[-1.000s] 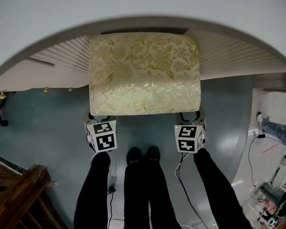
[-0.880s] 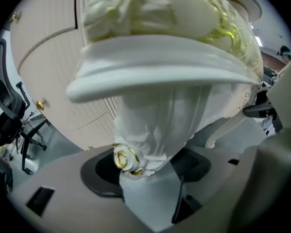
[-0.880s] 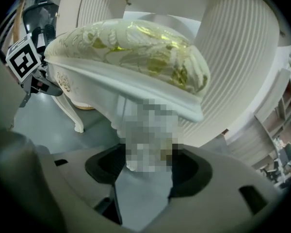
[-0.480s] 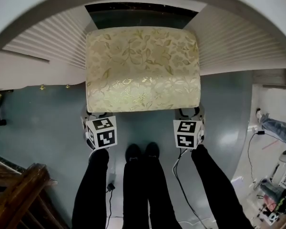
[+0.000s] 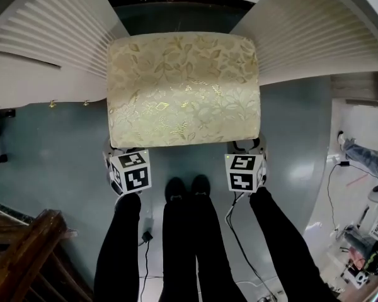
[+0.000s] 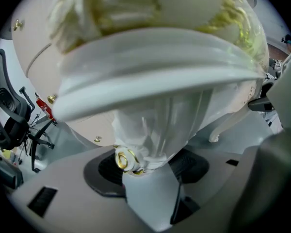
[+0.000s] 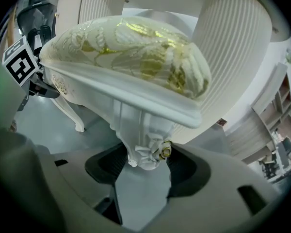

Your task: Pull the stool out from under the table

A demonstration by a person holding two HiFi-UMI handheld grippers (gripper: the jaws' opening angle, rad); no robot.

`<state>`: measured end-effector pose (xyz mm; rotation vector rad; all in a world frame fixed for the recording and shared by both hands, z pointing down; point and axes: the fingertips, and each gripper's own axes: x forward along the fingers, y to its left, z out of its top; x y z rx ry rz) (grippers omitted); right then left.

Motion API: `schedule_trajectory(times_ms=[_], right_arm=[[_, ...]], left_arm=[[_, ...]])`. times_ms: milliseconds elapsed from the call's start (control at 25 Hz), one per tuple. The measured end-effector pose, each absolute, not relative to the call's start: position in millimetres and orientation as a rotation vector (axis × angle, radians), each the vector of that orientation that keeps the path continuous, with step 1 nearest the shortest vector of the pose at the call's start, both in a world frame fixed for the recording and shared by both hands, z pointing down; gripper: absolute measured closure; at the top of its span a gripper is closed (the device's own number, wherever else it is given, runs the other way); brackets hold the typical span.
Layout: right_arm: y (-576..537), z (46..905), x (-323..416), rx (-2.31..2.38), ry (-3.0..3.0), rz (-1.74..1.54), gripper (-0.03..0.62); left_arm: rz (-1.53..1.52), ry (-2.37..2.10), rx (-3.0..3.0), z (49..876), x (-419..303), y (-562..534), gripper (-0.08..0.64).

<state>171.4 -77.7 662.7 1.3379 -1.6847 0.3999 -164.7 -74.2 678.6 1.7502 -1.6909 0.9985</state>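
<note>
The stool (image 5: 183, 90) has a gold floral cushion and white carved legs, and it stands on the grey floor in front of the white table's fluted pedestals (image 5: 57, 30). In the head view my left gripper (image 5: 127, 159) sits at the stool's near left corner and my right gripper (image 5: 246, 161) at its near right corner. The left gripper (image 6: 146, 163) has its dark pads against the left front leg (image 6: 153, 130). The right gripper (image 7: 146, 161) is shut on the right front leg (image 7: 141, 140) at its carved, gold-trimmed knee. The cushion hides both sets of jaws in the head view.
The dark knee gap (image 5: 179, 14) of the table opens behind the stool. My legs and shoes (image 5: 188, 187) stand just behind the grippers. A wooden piece (image 5: 25, 257) is at lower left, cables (image 5: 239, 244) trail on the floor, and clutter (image 5: 365, 244) lies at right.
The stool has slid out from under the table toward me with both grippers at its front legs. The whole cushion and the dark gap behind it now show.
</note>
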Motion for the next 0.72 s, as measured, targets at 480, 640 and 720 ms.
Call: schedule_trajectory(times_ms=[480, 640, 720], right_arm=[[-71, 662, 168, 1.303, -1.648, 0.474, 0.325], [-67, 663, 169, 1.295, -1.633, 0.491, 0.325], [-66, 663, 168, 1.291, -1.630, 0.496, 0.325]], left_arm=[[1.052, -1.648, 1.725, 676, -168, -73, 0.276], [1.066, -1.635, 1.726, 677, -168, -72, 0.276], [1.077, -1.628, 1.721, 676, -169, -71, 0.276]])
